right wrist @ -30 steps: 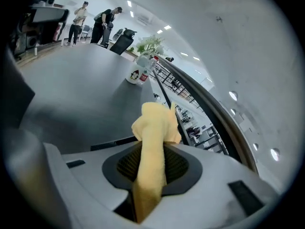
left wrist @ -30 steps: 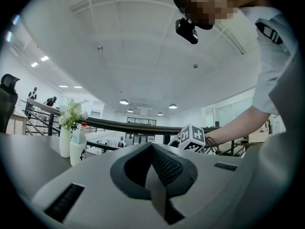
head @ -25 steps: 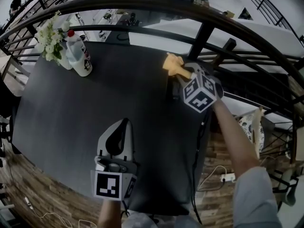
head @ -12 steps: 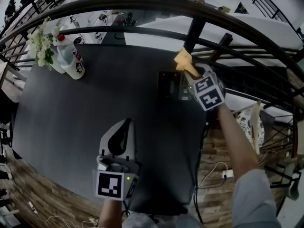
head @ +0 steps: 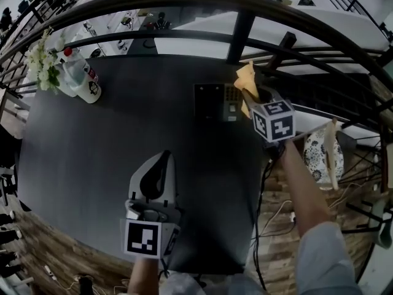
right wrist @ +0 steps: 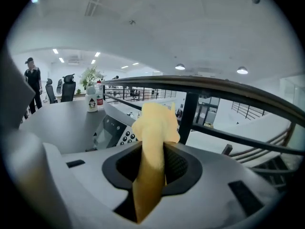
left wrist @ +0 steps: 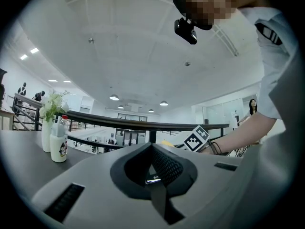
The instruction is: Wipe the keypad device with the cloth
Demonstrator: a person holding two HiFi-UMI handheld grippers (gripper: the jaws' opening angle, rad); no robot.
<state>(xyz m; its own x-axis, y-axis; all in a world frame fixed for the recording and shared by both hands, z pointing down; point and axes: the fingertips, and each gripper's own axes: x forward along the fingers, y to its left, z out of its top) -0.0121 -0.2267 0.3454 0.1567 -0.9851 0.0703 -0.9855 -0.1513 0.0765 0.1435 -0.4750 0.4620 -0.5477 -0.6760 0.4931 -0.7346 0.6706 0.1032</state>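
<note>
Keypad [head: 216,102] lies flat at the far right of the desk [head: 110,140], dark screen on one side and keys on the other, and that's our target. Our right tool [head: 253,98] is clamped on the yellow cloth [head: 247,80], with a loose bunch sticking out past the jaws. It hangs at the keypad's right edge, close to the railing [head: 245,26]. In the right gripper view the cloth [right wrist: 153,128] looks raised, with the keypad [right wrist: 113,131] lower and off to the left. Whether any fold touches it, we can't tell. Our left tool [head: 158,165] sits low over the near part of the desk, well apart from the keypad, jaws together with nothing between them.

Here's how we'd play the wipe. Tip the right tool down so the soft bunch meets the surface, not the hard jaw tips. Sweep across the keys and then the screen in overlapping passes. Press lightly, because the keys will probably give and the keypad may well slide on this smooth desk. With the edge and railing so close, we'd push inward, away from the drop. The empty left tool could come up and steady the near edge if the keypad starts to creep.

Containers now, over in the far left corner. A white bottle [head: 88,83] stands upright with its red cap on. It's opaque, so we can't say what's in it or how full it is. Just beside it stands a vase [left wrist: 46,138] holding white flowers [head: 42,59].
</note>
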